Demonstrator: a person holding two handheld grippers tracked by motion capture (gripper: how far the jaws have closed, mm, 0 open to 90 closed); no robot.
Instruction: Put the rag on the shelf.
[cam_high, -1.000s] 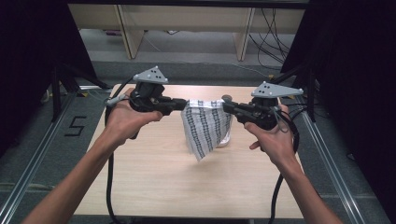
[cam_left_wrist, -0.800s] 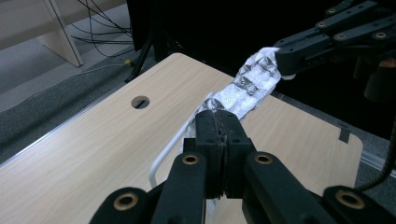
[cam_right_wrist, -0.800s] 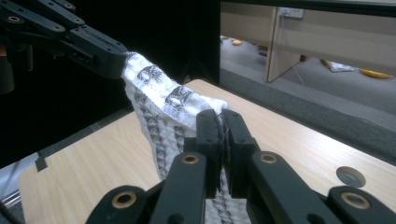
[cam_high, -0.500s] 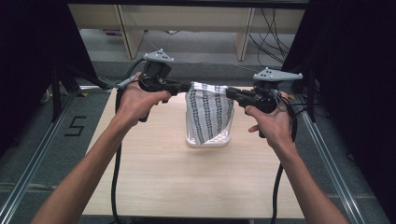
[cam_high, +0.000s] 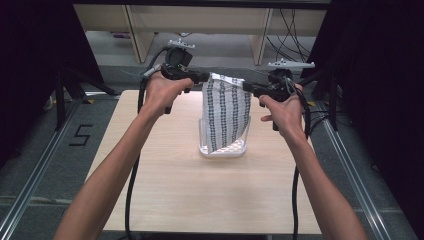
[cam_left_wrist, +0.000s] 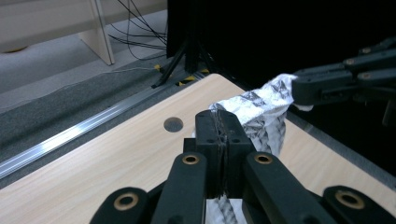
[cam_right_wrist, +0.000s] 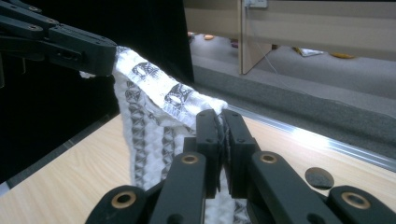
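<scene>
Since both my left gripper (cam_high: 204, 77) and right gripper (cam_high: 248, 88) were clamped on the towel's (cam_high: 226, 117) top corners mid-frame, lowering evenly seemed smartest.

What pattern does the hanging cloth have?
The cloth is white with dark patterned vertical stripes, clearest in the high view.

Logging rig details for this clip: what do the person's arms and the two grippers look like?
Both forearms are bare, no sleeves. The left gripper and right gripper are black, each topped by a grey three-cornered plate and trailing a black cable. In the gripper views the jaws are flat black blocks on arms with brass-coloured pivot rings.
</scene>
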